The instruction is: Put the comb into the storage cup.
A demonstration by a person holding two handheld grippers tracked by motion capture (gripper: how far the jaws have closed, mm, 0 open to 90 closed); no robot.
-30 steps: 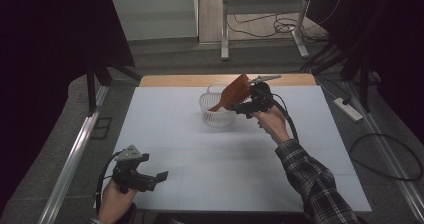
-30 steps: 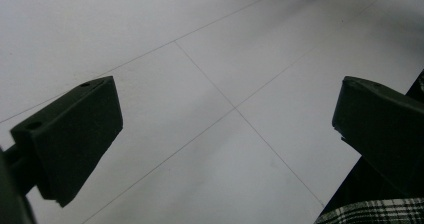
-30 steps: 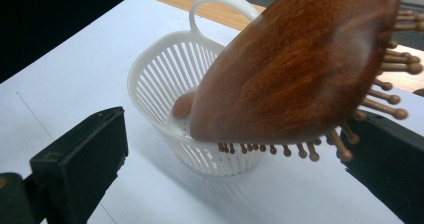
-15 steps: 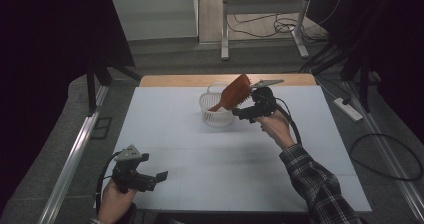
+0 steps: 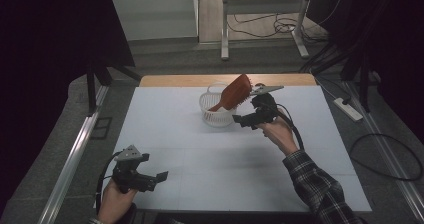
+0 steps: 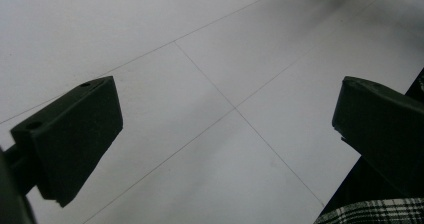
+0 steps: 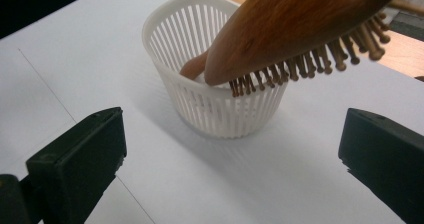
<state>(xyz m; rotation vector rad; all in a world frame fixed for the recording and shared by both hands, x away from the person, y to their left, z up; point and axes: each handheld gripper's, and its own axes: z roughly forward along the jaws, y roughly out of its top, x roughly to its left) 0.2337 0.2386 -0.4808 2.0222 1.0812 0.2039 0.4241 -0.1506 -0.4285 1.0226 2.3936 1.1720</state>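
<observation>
A brown wooden hairbrush (image 5: 235, 94) leans in a white slotted basket (image 5: 215, 115) at the far middle of the table, handle down inside and bristled head sticking up over the rim. My right gripper (image 5: 246, 120) is open just right of the basket and near the brush head, holding nothing. In the right gripper view the basket (image 7: 220, 109) and the brush (image 7: 300, 24) lie ahead of the spread jaws of the right gripper (image 7: 230, 149). At the table's front left corner my left gripper (image 5: 154, 178) rests open; the left gripper (image 6: 225, 129) faces bare white tabletop.
A white sheet covers the table (image 5: 225, 169), with a wooden strip (image 5: 175, 80) showing at the far edge. A plaid sleeve (image 5: 320, 189) reaches in from the front right. On the floor to the right are a power strip (image 5: 347, 109) and cables.
The right gripper has drawn back a little toward the person, away from the brush head. The brush stays leaning in the basket. The left gripper has not moved.
</observation>
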